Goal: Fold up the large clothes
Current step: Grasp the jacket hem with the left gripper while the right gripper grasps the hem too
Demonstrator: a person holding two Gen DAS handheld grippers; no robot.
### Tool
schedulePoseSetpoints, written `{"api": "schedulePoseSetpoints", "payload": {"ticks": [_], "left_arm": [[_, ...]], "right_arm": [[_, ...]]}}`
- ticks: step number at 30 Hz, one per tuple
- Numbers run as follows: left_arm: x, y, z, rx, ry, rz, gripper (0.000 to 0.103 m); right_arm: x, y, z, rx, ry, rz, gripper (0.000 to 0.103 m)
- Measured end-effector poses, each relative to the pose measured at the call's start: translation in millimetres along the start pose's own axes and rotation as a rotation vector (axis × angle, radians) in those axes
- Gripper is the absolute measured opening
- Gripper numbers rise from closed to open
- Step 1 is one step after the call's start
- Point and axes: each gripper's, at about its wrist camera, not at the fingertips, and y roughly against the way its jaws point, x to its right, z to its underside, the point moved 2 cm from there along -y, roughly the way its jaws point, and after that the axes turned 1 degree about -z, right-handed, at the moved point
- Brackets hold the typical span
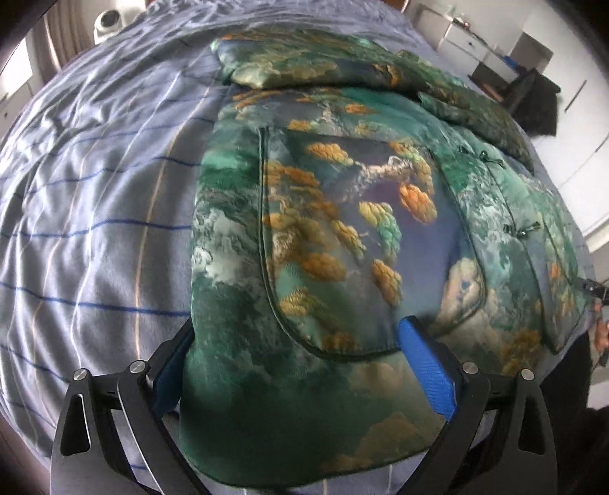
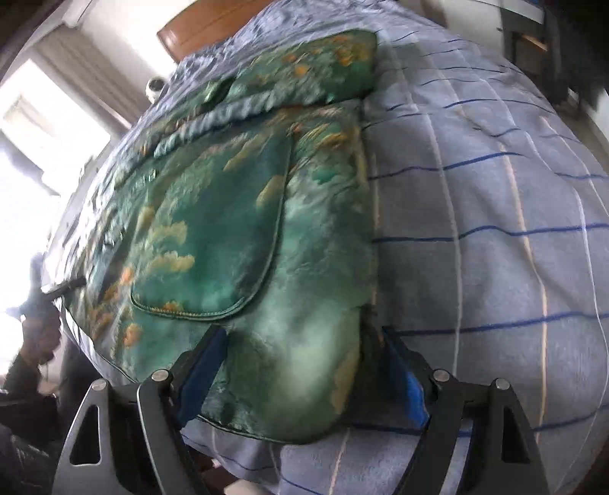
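Observation:
A large green satin jacket [image 1: 342, 213] with orange and white cloud print lies flat on the bed, sleeves folded across its top. My left gripper [image 1: 297, 342] is open, its blue-padded fingers [image 1: 426, 365] straddling the jacket's near left hem corner. My right gripper [image 2: 300, 350] is open too, its fingers [image 2: 201, 369] on either side of the jacket's [image 2: 236, 213] near right hem corner. The other gripper shows small at the far edge of each view [image 1: 593, 289], [image 2: 61, 289].
The bed is covered by a light blue sheet [image 1: 95, 213] with dark blue and pale stripes, also seen in the right wrist view [image 2: 495, 213]. A wooden headboard [image 2: 205, 26] stands at the far end. White cabinets [image 1: 487, 42] stand beyond the bed.

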Motion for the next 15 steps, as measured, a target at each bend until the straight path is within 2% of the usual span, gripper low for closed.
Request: {"api": "schedulePoseSetpoints", "payload": {"ticks": [1, 2, 3, 4, 5, 7, 9, 10, 12, 15], "left_arm": [[1.0, 0.3, 1.1, -0.014, 0.001, 0.001, 0.097], [2.2, 0.4, 3.0, -0.023, -0.003, 0.001, 0.094], [4.7, 1.0, 4.7, -0.034, -0.014, 0.001, 0.092], [9.5, 0.6, 6.7, -0.051, -0.038, -0.005, 0.090], [12.3, 0.7, 10.2, -0.059, -0.054, -0.015, 0.085], [19.9, -0.2, 10.9, -0.070, -0.083, -0.035, 0.069], [26.6, 3.6, 10.2, -0.070, -0.097, -0.056, 0.034], [27.9, 7.4, 9.0, -0.067, -0.093, -0.064, 0.027], [27.7, 17.8, 7.4, -0.059, -0.067, -0.042, 0.017], [28.4, 34.0, 8.5, -0.037, -0.054, -0.023, 0.013]], "right_arm": [[-1.4, -0.4, -0.6, -0.006, 0.003, -0.007, 0.082], [-3.2, -0.1, -1.9, -0.017, 0.001, -0.026, 0.073], [-5.9, 1.3, -3.5, -0.023, 0.002, -0.041, 0.064], [-7.6, 2.1, -4.7, -0.025, 0.008, -0.043, 0.047], [-10.0, 3.6, -6.0, -0.029, 0.018, -0.047, 0.031], [-11.7, 5.8, -8.2, -0.033, 0.021, -0.056, 0.021], [-14.2, 8.2, -10.4, -0.030, 0.015, -0.066, 0.017], [-14.8, 10.1, -10.6, -0.027, 0.021, -0.063, 0.016], [-18.0, 15.0, -11.4, -0.015, 0.034, -0.056, 0.014], [-17.5, 27.2, -13.1, 0.012, 0.021, -0.072, 0.013]]}}
